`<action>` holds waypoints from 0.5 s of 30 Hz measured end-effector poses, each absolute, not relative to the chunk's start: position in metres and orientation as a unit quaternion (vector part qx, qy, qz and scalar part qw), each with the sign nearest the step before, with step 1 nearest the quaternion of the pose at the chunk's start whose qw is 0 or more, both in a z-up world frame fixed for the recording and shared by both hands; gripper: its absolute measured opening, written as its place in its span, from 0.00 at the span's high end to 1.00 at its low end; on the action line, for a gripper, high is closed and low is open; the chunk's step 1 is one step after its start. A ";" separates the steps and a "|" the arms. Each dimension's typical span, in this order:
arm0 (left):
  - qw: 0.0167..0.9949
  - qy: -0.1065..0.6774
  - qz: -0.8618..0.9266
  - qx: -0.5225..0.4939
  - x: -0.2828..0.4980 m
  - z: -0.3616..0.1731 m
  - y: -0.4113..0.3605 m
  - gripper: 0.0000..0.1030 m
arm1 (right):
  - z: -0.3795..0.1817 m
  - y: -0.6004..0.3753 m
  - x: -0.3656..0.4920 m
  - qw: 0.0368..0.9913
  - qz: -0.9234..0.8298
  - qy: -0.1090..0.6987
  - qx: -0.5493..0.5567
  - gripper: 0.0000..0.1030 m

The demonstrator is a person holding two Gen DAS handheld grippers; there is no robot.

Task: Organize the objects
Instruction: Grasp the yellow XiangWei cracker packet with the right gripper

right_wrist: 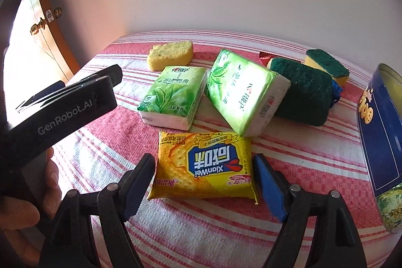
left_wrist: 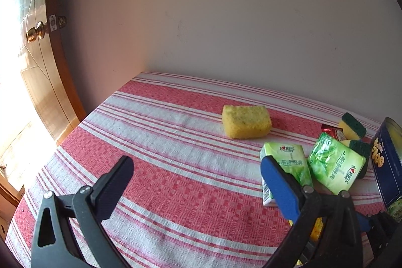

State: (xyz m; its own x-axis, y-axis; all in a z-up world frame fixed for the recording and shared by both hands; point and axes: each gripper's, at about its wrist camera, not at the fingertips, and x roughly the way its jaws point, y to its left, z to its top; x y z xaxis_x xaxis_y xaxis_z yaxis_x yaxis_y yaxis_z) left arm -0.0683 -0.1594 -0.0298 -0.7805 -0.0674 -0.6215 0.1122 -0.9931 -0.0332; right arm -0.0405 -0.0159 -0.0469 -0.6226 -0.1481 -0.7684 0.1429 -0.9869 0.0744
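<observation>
Right wrist view: right gripper (right_wrist: 203,182) spread wide, straddling yellow XianWei cracker packet (right_wrist: 204,167) lying flat between the jaws, pads not pressing; risk on closing: slick wrapper buckling or squirting forward into tissue pack (right_wrist: 173,97) just ahead.

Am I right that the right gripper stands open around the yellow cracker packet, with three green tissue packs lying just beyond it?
Not quite: the right wrist view shows two green tissue packs, not three. The right gripper does stand open around the yellow cracker packet.
</observation>
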 end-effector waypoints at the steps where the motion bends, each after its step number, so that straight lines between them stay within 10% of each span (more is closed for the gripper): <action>1: 0.044 0.035 -0.943 0.329 -0.068 -0.030 -0.159 0.01 | -0.047 -0.015 -0.040 0.085 -0.900 -0.001 0.427 0.27; 15: -0.094 0.052 -0.927 0.359 -0.065 -0.034 -0.111 0.01 | -0.013 0.069 0.028 0.083 -0.948 -0.005 0.306 0.29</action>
State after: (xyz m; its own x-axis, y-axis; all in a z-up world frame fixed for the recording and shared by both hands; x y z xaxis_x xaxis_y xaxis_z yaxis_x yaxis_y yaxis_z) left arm -0.0647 -0.1113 -0.0341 -0.7252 0.2118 -0.6552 -0.1373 -0.9769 -0.1638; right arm 0.0281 0.0686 -0.0134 -0.7988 -0.1610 -0.5797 0.1546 -0.9861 0.0608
